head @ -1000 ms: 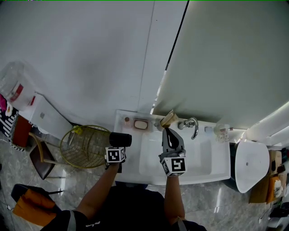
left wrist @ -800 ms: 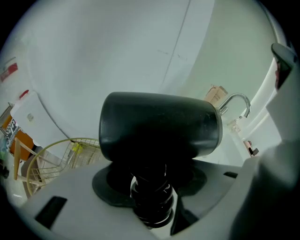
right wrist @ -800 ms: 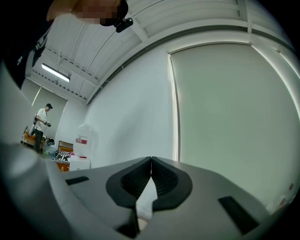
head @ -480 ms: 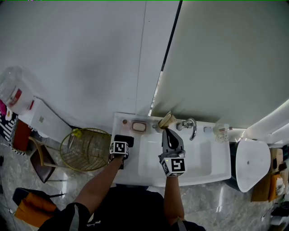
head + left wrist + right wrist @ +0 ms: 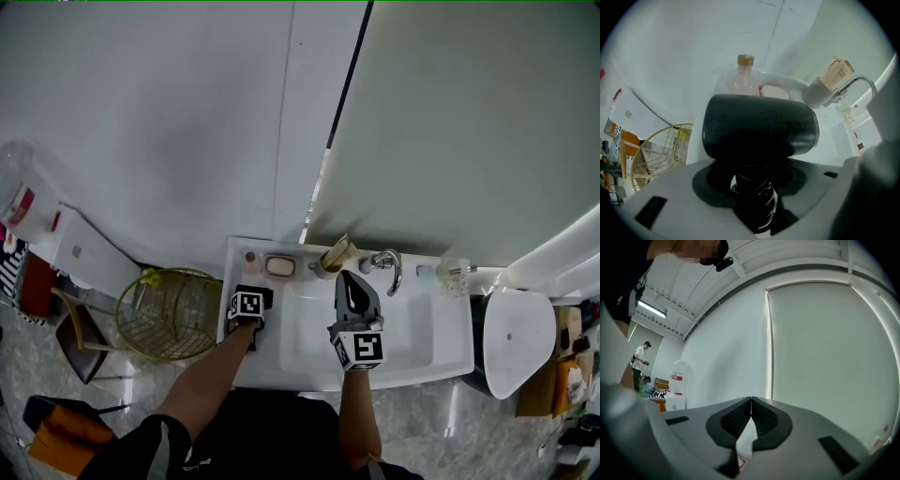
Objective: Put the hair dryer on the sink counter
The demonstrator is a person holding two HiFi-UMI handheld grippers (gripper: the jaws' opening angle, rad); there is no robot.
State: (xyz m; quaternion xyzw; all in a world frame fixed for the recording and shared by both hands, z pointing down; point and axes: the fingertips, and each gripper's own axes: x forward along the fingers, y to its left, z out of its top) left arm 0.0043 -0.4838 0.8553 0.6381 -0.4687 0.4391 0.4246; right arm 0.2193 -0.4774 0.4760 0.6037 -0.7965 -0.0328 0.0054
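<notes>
Two hand-held tongs are shown over a white washbasin table (image 5: 441,361) that stands against a pale wall. The left tongs (image 5: 752,185) are clamped on the black, cylinder-bodied hair dryer (image 5: 759,126). Its dark ribbed handle stands between the pads, and its barrel lies crosswise just beyond them. In the head view the hair dryer (image 5: 265,296) sits over the flat left ledge of the table, beside the sunken basin (image 5: 309,328). Whether it rests on the ledge or hangs just above it cannot be told.

The right tongs (image 5: 751,413) have their black ribbed pads pressed together with nothing between them. In the head view they (image 5: 347,279) are over the basin, pointing toward the back wall.

Several objects line the back edge of the table:
- A clear pinkish bottle with an amber cap (image 5: 744,77) stands at the left corner.
- A pale oval soap bar (image 5: 279,266) lies next to the bottle.
- A grey cup holding a beige carton (image 5: 827,82) comes next.
- A curved chrome faucet (image 5: 389,265) arches over the basin.

On the floor to the left of the table stands a gold wire basket (image 5: 169,314).
</notes>
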